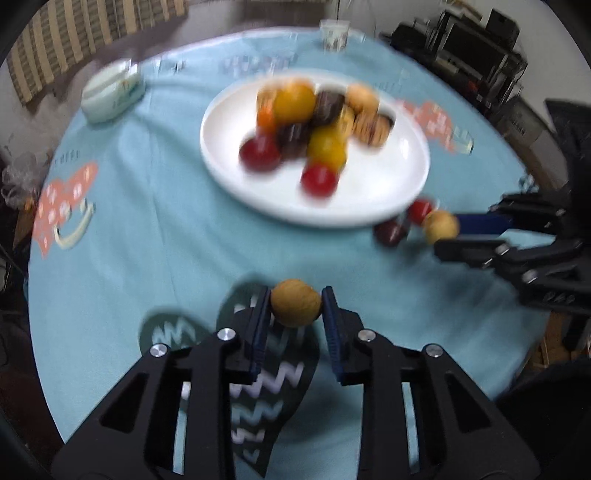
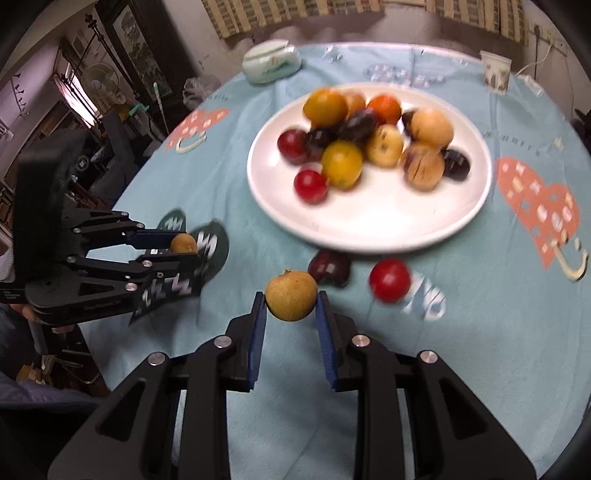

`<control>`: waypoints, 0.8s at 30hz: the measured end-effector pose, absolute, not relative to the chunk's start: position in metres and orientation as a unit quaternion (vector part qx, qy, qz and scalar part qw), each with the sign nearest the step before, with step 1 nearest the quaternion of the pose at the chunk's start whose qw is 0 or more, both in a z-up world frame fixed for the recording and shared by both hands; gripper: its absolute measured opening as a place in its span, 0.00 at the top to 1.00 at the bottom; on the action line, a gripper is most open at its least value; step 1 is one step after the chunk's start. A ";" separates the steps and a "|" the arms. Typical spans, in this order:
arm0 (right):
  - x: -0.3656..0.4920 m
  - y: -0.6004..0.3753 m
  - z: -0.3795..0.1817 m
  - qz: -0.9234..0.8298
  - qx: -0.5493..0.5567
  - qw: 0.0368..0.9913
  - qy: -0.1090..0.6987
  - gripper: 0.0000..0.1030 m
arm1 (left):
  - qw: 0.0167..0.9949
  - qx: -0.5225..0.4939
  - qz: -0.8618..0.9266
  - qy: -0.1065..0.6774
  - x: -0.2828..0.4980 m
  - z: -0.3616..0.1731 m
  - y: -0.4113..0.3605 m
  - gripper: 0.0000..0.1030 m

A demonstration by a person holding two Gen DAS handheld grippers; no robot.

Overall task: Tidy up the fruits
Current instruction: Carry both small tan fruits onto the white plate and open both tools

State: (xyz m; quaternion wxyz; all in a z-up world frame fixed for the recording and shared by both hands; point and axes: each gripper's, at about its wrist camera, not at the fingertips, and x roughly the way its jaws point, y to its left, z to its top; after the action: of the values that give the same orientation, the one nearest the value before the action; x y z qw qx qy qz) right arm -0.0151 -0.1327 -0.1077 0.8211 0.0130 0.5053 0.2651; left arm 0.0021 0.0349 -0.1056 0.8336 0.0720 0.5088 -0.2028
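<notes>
Left gripper (image 1: 296, 303) jaws clamping tan fruit (image 1: 295, 302) (right likewise), plate (image 1: 388, 199) nearby

Striped blind (image 2: 362, 14) on rear wall, standing fan (image 2: 99, 82), cluttered dark shelving (image 1: 480, 51)

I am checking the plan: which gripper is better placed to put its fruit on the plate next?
Probably right. The right gripper holds its tan fruit close to the white plate; the left gripper is farther.
</notes>
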 end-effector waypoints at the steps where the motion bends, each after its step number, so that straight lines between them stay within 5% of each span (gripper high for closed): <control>1: -0.008 -0.135 -0.102 0.261 0.012 0.827 0.498 0.73 | 0.842 0.066 -0.210 0.493 0.012 -0.092 0.028 0.73; 8: 0.064 -0.147 -0.086 0.219 0.001 0.853 0.474 0.73 | 0.854 0.075 -0.200 0.475 0.082 -0.077 -0.022 0.71; 11: 0.085 -0.136 -0.096 0.228 -0.048 0.844 0.483 0.70 | 0.856 0.090 -0.174 0.479 0.097 -0.085 -0.033 0.45; 24: 0.065 -0.168 -0.088 0.227 -0.011 0.849 0.477 0.69 | 0.861 0.089 -0.160 0.474 0.083 -0.077 -0.021 0.44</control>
State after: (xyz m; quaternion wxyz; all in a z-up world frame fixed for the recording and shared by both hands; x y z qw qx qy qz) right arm 0.0649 -0.1682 -0.0882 0.8488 -0.0113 0.4775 0.2267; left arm 0.0828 -0.0213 -0.0767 0.8613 0.0888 0.4740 -0.1601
